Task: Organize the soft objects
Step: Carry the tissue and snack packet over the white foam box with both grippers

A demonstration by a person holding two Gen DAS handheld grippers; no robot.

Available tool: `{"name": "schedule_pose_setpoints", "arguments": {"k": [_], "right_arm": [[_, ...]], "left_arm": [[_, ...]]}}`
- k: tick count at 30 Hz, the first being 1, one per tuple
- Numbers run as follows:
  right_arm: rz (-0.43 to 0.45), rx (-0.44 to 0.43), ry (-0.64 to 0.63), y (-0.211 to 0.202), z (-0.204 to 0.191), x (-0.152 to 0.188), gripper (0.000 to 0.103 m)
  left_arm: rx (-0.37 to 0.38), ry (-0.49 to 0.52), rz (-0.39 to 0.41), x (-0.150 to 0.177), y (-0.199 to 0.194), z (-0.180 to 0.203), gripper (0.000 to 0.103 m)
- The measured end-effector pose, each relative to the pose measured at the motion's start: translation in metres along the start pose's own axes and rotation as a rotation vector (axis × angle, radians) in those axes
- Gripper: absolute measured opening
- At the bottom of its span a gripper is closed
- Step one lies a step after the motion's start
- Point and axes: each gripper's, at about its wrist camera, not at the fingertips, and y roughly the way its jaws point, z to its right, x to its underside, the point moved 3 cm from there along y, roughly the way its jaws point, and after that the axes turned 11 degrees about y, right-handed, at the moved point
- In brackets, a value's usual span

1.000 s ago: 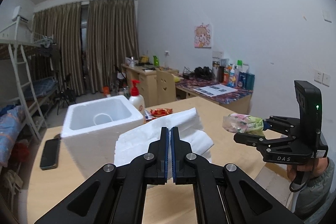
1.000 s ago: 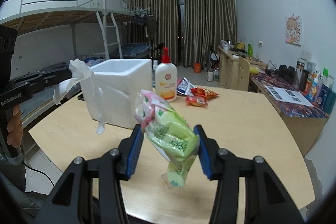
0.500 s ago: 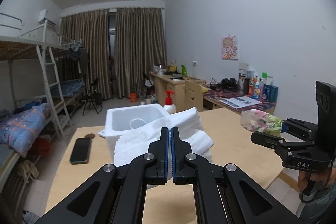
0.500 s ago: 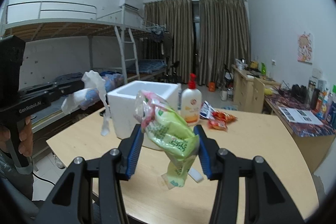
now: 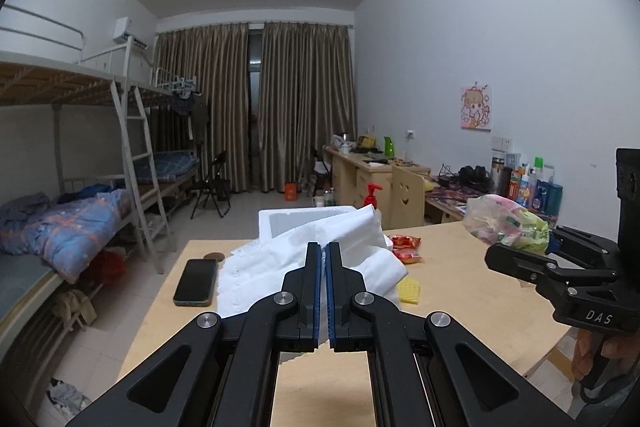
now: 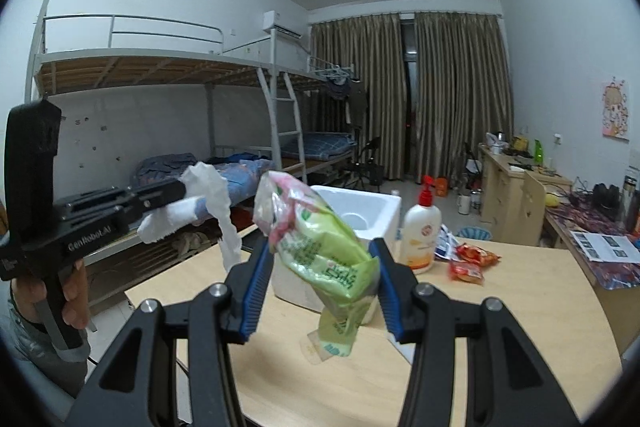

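My left gripper [image 5: 323, 255] is shut on a white tissue sheet [image 5: 360, 239] that hangs in front of the white foam box [image 5: 296, 221]. It also shows in the right wrist view [image 6: 182, 193] at the left, with the tissue [image 6: 216, 199] dangling from it. My right gripper [image 6: 320, 259] is shut on a green and pink soft packet [image 6: 324, 243], held high above the wooden table [image 6: 520, 307]. The packet [image 5: 504, 223] also shows in the left wrist view at the right. The foam box [image 6: 360, 211] stands open behind it.
A lotion pump bottle [image 6: 420, 227] and red snack packets [image 6: 468, 261] sit beside the box. A black phone [image 5: 196, 281] and a yellow sponge [image 5: 410, 293] lie on the table. Bunk beds [image 6: 160, 75] stand at the left, desks [image 6: 516, 183] at the right.
Both grippers have risen and pulled back from the table with their loads. The foam box looks smaller and farther away in both views.
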Motion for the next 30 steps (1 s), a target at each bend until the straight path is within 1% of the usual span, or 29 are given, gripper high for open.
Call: {"name": "schedule_pose_setpoints", "arguments": {"k": [8,13,18,30], "right_arm": [[-0.033,-0.025,-0.008,0.017,-0.007,-0.002,0.054],[-0.048,-0.033,-0.015,0.027,-0.009,-0.002,0.054],[-0.046,-0.037,-0.02,0.032,-0.008,-0.008,0.054],[-0.04,-0.027,-0.031,0.051,-0.008,-0.026,0.054]], "left_arm": [[0.007,-0.015,-0.026,0.006,0.009,-0.009,0.002],[0.003,-0.018,-0.025,0.005,0.017,-0.014,0.002],[0.002,-0.018,-0.009,-0.005,0.027,-0.017,0.002],[0.027,0.01,0.022,-0.036,0.054,-0.023,0.002]]}}
